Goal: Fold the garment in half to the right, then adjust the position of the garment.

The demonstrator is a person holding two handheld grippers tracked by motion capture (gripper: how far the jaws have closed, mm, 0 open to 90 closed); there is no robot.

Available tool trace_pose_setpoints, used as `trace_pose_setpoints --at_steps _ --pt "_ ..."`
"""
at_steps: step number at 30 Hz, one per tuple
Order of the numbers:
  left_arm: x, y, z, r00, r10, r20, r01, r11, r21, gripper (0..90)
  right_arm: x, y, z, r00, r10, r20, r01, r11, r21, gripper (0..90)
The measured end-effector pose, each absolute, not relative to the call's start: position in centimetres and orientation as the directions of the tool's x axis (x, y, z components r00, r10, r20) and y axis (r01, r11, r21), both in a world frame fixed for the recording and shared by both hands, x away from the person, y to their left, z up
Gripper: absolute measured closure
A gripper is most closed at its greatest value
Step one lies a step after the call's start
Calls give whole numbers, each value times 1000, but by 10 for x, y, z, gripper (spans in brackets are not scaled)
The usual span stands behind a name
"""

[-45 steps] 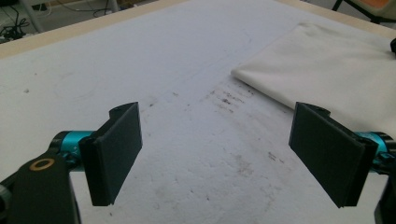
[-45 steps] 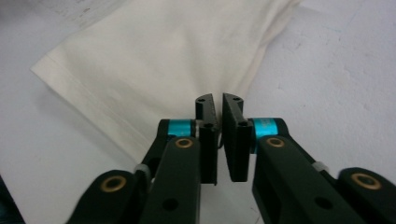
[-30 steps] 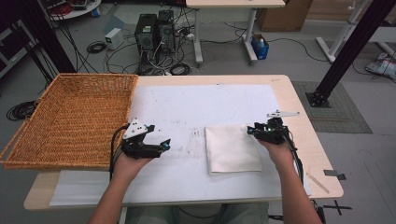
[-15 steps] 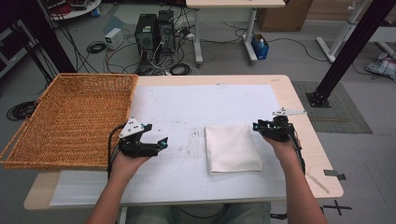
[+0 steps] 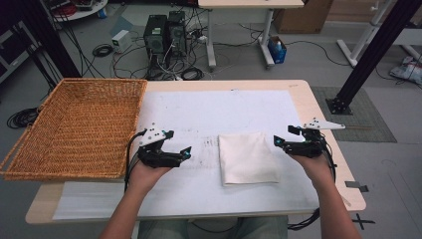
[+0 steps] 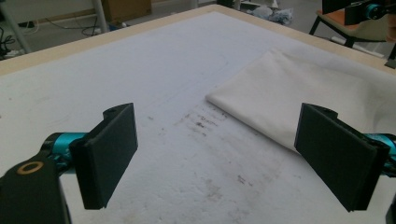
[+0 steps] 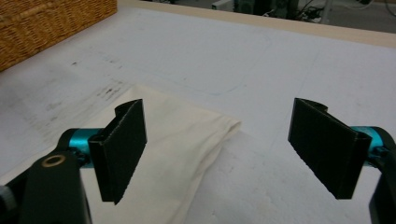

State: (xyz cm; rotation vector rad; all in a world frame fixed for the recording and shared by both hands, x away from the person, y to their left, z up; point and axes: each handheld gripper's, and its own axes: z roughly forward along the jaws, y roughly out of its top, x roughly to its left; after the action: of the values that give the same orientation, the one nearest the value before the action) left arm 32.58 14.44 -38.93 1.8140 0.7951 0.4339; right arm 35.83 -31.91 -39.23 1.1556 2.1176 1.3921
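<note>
A folded cream cloth (image 5: 248, 158) lies flat on the white sheet near the table's middle; it also shows in the left gripper view (image 6: 299, 100) and the right gripper view (image 7: 177, 149). My left gripper (image 5: 180, 147) hovers left of the cloth, apart from it, jaws wide open and empty (image 6: 224, 156). My right gripper (image 5: 285, 135) is just off the cloth's right edge, open with nothing between its jaws (image 7: 219, 149).
A large wicker basket (image 5: 74, 129) takes up the table's left side. A white sheet (image 5: 224, 109) with dark smudges covers the tabletop. Beyond the far edge, computers and cables lie on the floor.
Both grippers have drawn outward from the cloth: the right one moved right off the cloth's edge, the left one shifted slightly left and nearer. The cloth has stayed flat.
</note>
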Motion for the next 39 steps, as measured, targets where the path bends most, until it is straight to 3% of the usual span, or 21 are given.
trace_pose_setpoints --at_steps 10,25,30,33,35,36,37,39 --pt "328 126 -390 722 688 -75 330 -248 911 126 356 -308 -384 -665 741 88 418 272 867 197" --pt "318 60 -433 799 580 -157 435 -378 817 127 405 -289 -414 -637 764 106 531 334 779 204" --pt "314 32 -446 815 563 -137 439 -446 780 145 421 -286 -433 -627 773 97 577 378 724 288" --pt "309 23 -452 836 530 -141 432 -478 765 306 425 -282 -441 -637 763 114 600 398 694 374" --pt "304 20 -452 839 540 -71 391 -507 769 380 426 -282 -443 -643 751 150 613 387 689 506" --pt "304 20 -451 846 524 -97 396 -498 771 440 426 -283 -443 -647 746 158 615 387 687 549" --pt "304 20 -451 847 522 -103 399 -495 772 562 426 -284 -443 -648 742 172 621 384 683 615" --pt "302 18 -450 848 522 -95 390 -493 778 687 426 -285 -444 -659 724 204 626 378 682 709"
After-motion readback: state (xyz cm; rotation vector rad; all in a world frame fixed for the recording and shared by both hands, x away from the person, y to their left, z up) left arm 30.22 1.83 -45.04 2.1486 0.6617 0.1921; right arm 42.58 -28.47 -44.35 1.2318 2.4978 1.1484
